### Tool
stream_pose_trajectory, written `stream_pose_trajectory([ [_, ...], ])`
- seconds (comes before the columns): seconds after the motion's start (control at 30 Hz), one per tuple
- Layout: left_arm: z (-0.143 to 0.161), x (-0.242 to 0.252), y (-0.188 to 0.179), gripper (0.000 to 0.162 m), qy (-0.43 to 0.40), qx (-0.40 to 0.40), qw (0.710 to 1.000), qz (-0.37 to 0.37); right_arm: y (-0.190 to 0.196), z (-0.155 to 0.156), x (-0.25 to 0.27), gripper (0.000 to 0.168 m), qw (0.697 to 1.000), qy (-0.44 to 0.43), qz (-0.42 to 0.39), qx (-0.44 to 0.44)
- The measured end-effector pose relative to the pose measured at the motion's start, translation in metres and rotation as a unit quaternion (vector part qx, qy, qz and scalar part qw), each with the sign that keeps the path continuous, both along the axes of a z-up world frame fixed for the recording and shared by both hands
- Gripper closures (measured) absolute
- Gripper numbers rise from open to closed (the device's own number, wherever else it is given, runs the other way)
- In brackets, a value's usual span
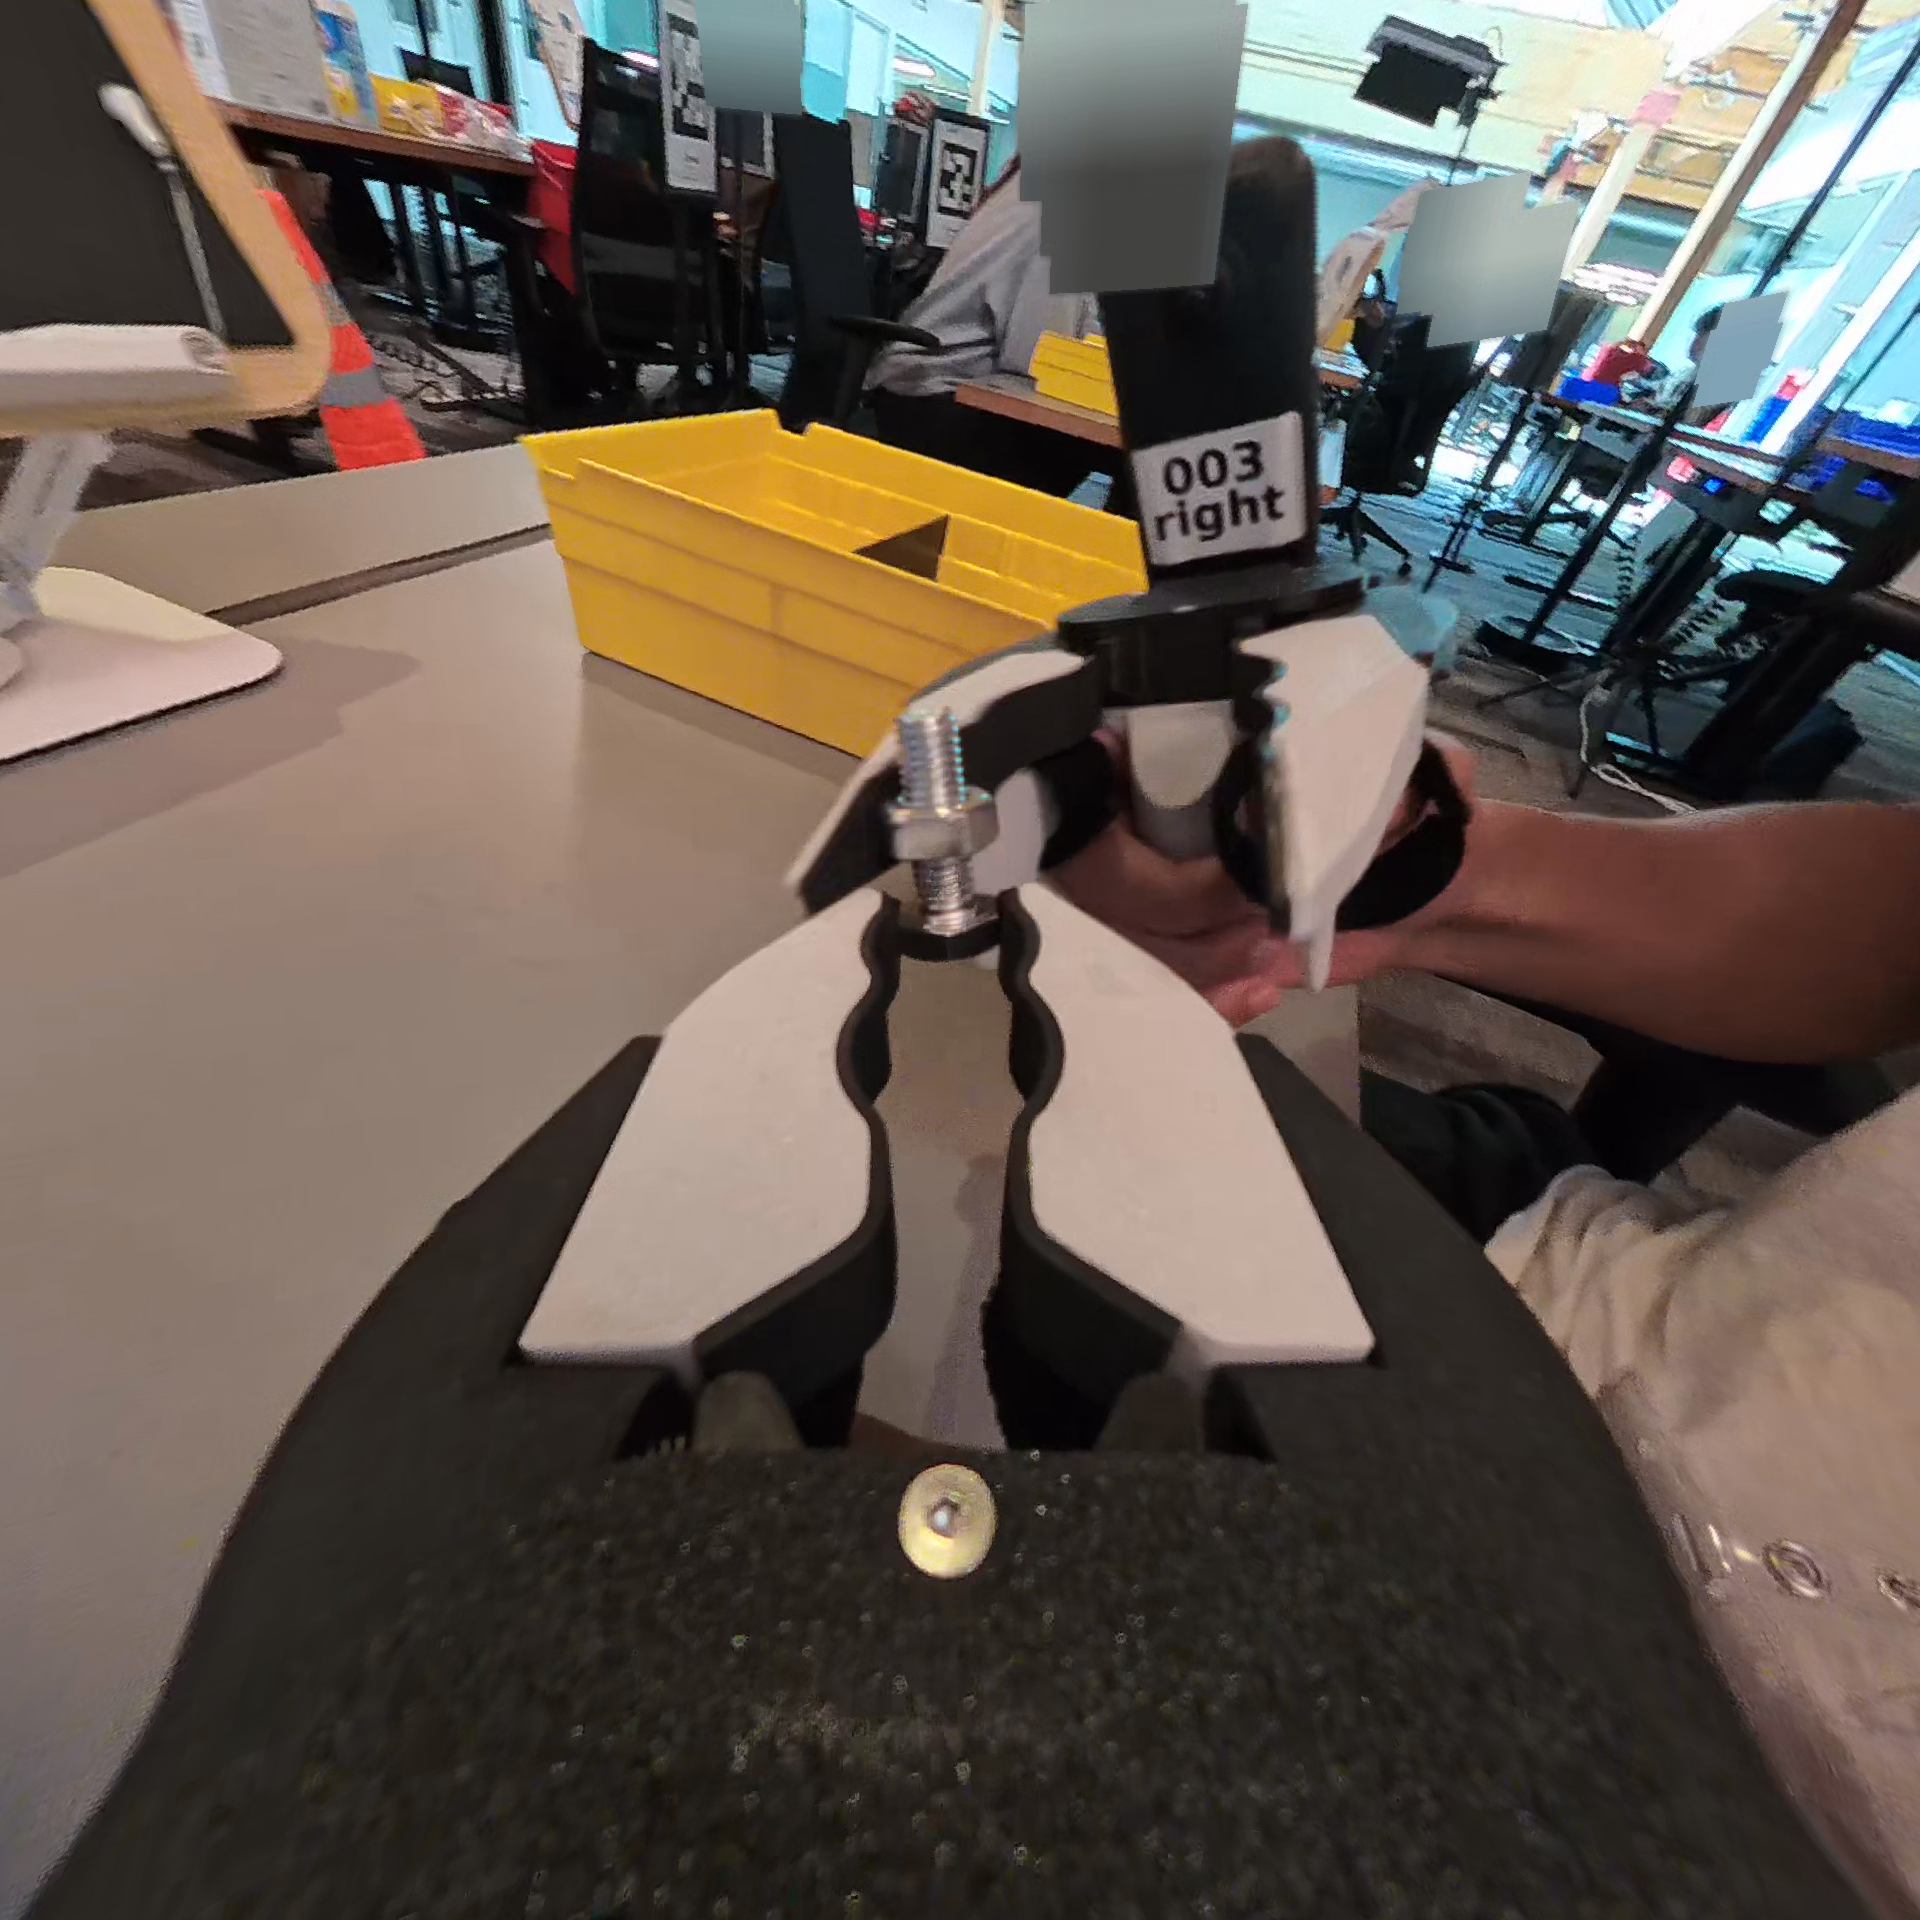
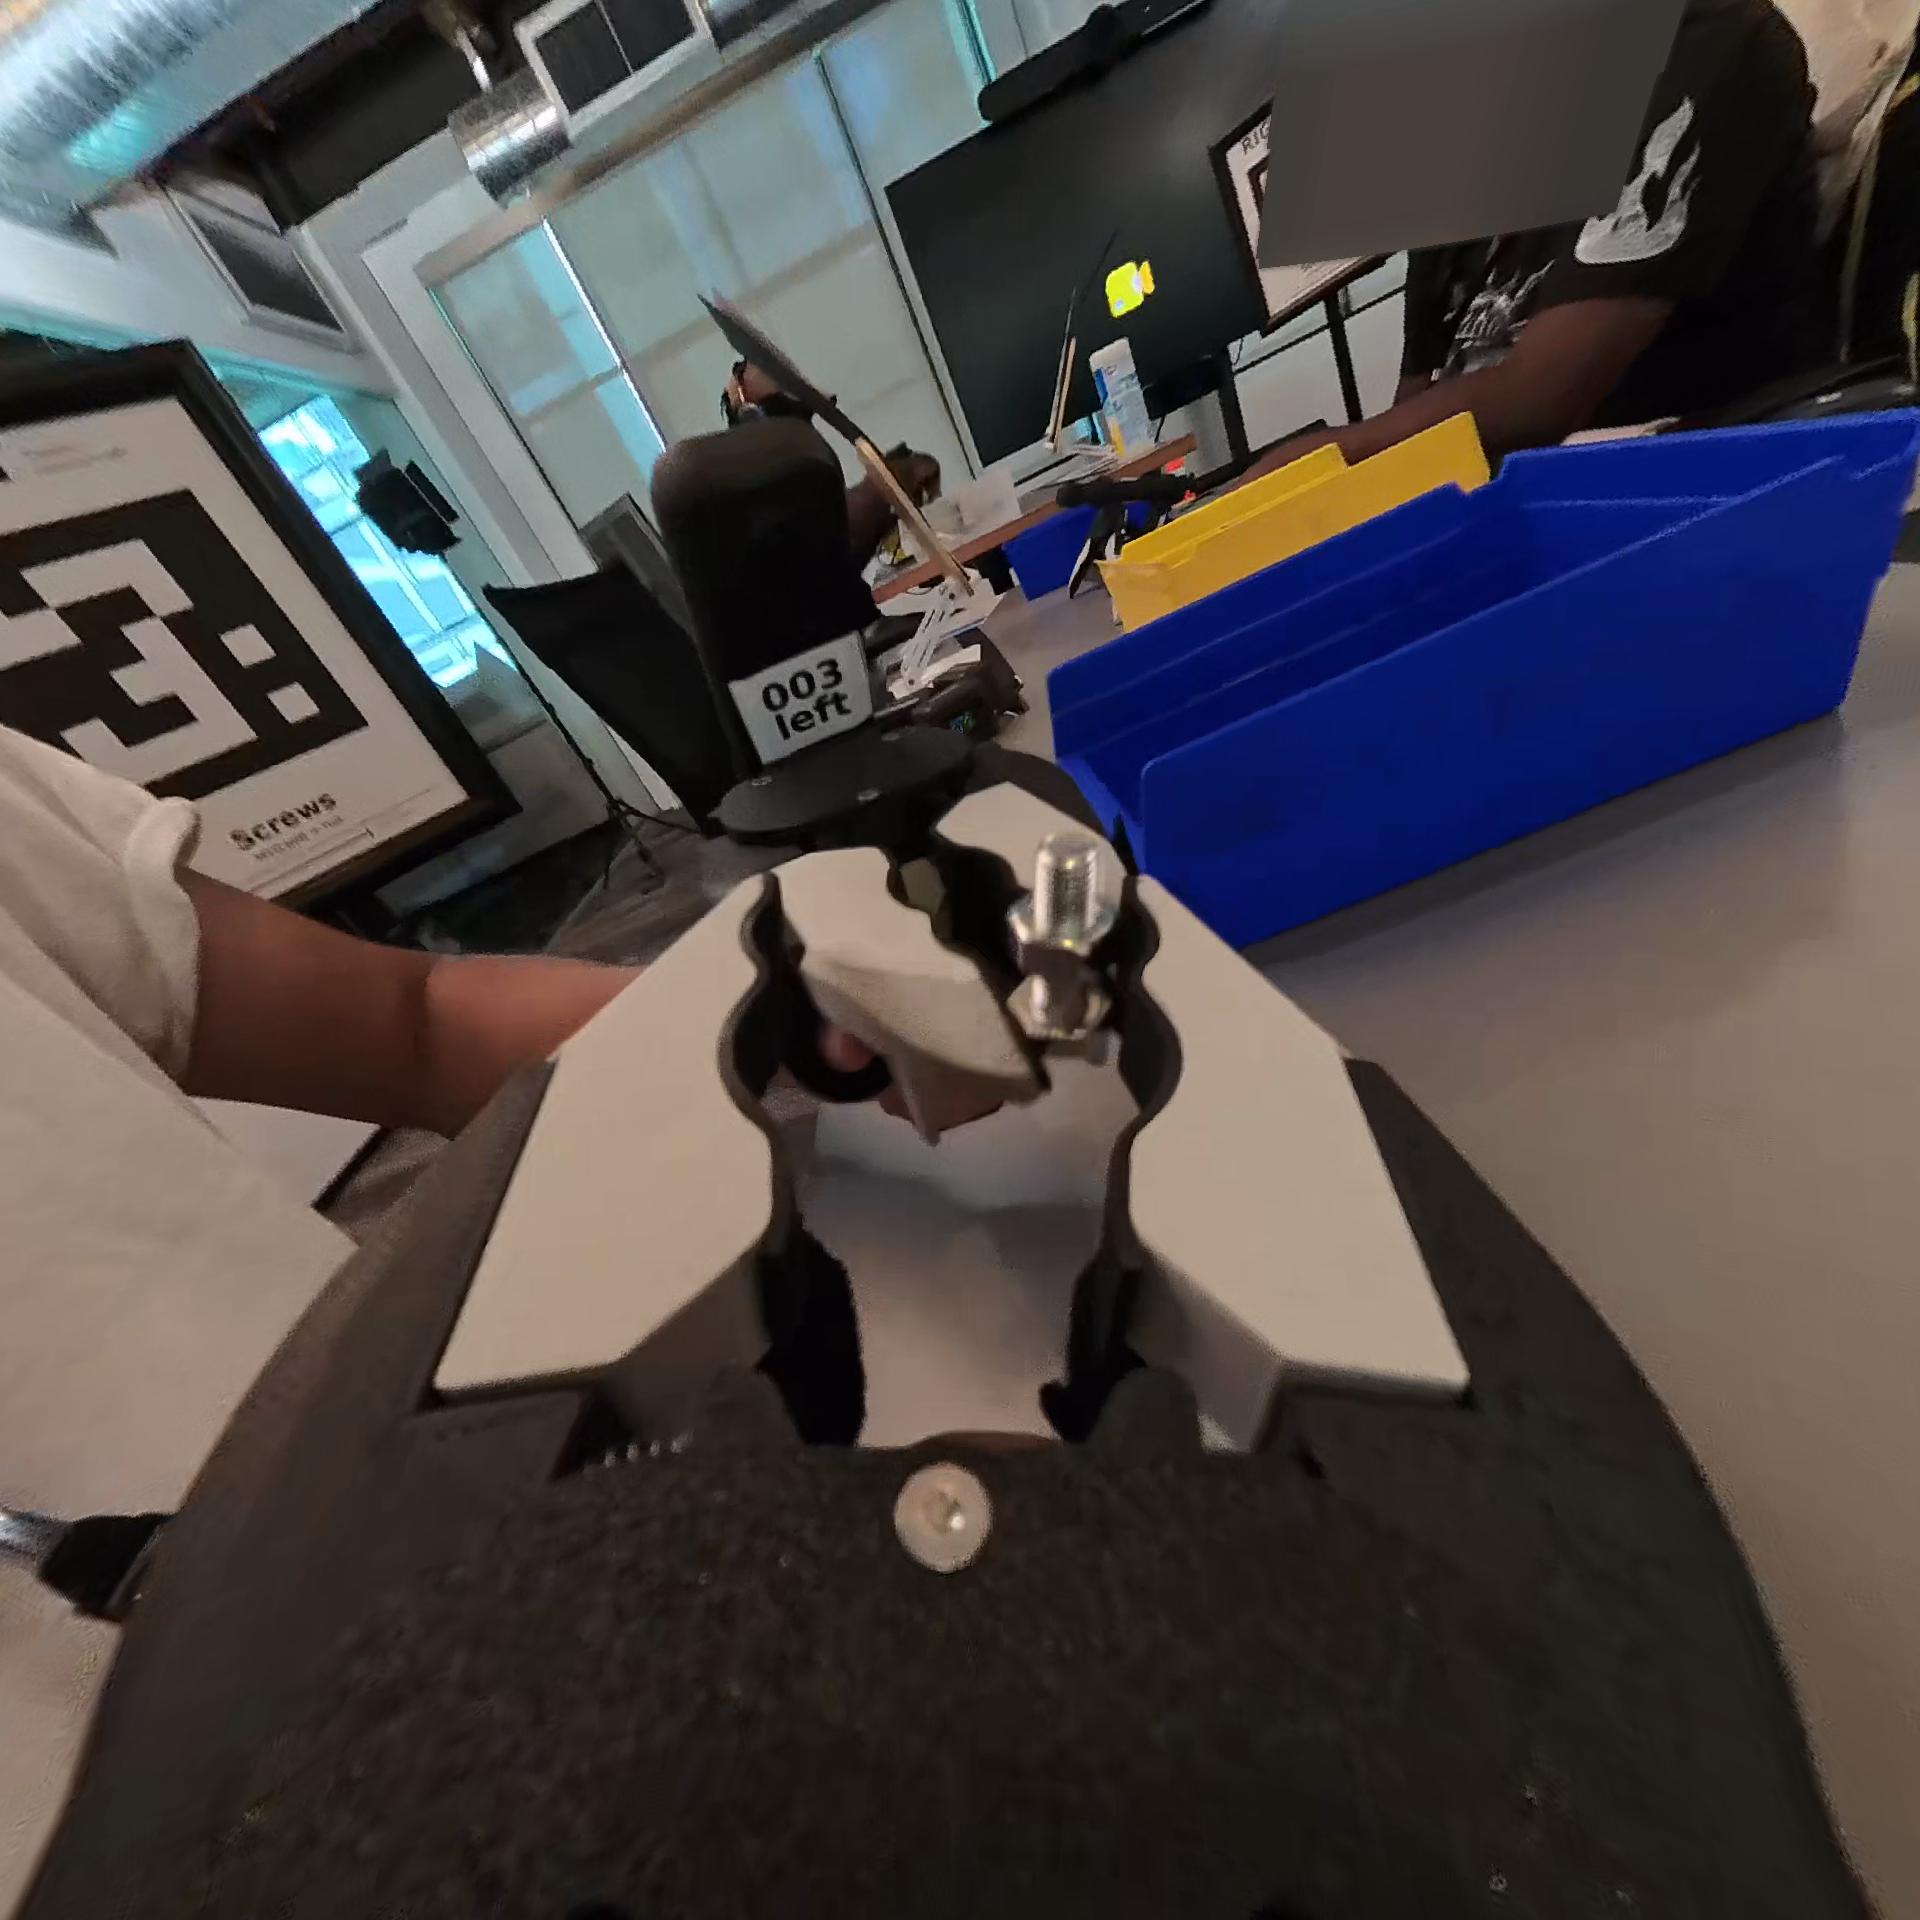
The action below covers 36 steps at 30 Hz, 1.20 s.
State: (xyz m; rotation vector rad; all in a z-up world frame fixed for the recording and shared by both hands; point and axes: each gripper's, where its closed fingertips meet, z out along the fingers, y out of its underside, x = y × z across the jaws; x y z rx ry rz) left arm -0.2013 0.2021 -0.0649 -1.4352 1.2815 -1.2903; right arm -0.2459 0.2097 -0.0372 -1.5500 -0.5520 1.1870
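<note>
Bins differ between my two cameras: the left wrist view has a yellow bin (image 1: 727,582) beyond the tips of my left tongs (image 1: 945,925), a little to their left, with an orange cone (image 1: 353,384) on the floor farther off. The right wrist view instead shows a blue bin (image 2: 1455,727) ahead and to the right of my right tongs (image 2: 951,904), and a framed black-and-white marker board (image 2: 156,623) off to their left. Both look across the same grey table (image 1: 312,935). Only the left view shows my hand (image 1: 1174,914) wrapped round the right tongs' handle; only the right view shows my forearm reaching in behind the left tongs. My left tongs are drawn nearly together, only a narrow gap between the fingers, and their tips pinch the head of a silver bolt (image 1: 932,748), which stands upright above them, clear of the table, threaded end up. A hex nut (image 1: 940,826) sits partway down the thread, just above those tips. My right tongs are spread well apart. The nut lies against the inner face of their right finger, near its tip, while the left finger stands clear of it. From the right view the bolt leans slightly, close to that right fingertip, with the left tongs' fingers coming in from beyond and below it.
</note>
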Motion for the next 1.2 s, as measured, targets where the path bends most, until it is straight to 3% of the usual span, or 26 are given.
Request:
stream_pose_trajectory([
  [0.23, -0.001, -0.005, 0.004, 0.144, 0.005, 0.003, 1.0, 0.005, 0.001, 0.001, 0.038, 0.113, 0.998, -0.027, -0.042, 0.032],
  [0.3, -0.002, -0.004, 0.003, 0.144, 0.006, 0.0, 1.0, 0.0, -0.007, -0.002, 0.029, 0.119, 0.999, -0.025, -0.015, 0.032],
  [0.4, -0.004, 0.001, -0.006, 0.144, 0.01, 0.005, 1.0, -0.018, -0.007, -0.001, 0.003, 0.104, 0.999, -0.025, 0.003, 0.037],
  [0.6, -0.002, -0.004, 0.003, 0.144, 0.007, 0.005, 1.0, 0.0, 0.003, 0.003, 0.034, 0.108, 0.999, -0.002, -0.03, 0.038],
  [0.73, -0.005, -0.004, 0.005, 0.144, 0.011, 0.002, 1.0, -0.001, -0.012, -0.001, 0.025, 0.112, 0.999, 0.011, 0.018, 0.032],
  [0.77, -0.005, -0.001, 0.002, 0.144, 0.01, 0.002, 1.0, -0.007, -0.011, 0.001, 0.016, 0.102, 0.999, 0.017, 0.02, 0.032],
  [0.83, -0.006, 0.003, -0.005, 0.144, 0.014, 0.006, 1.0, -0.02, -0.008, 0.001, 0.002, 0.097, 0.999, 0.004, 0.022, 0.046],
  [1.07, -0.003, -0.005, 0.003, 0.144, 0.006, 0.0, 1.0, -0.007, -0.003, 0.0, 0.038, 0.105, 0.998, -0.017, -0.025, 0.056],
  [1.17, -0.004, -0.003, 0.003, 0.144, 0.004, -0.008, 1.0, -0.012, -0.011, 0.0, 0.029, 0.114, 0.999, -0.01, 0.004, 0.052],
  [1.2, -0.004, -0.001, 0.0, 0.144, 0.003, -0.01, 1.0, -0.018, -0.012, 0.0, 0.019, 0.11, 0.999, -0.009, 0.014, 0.049],
])
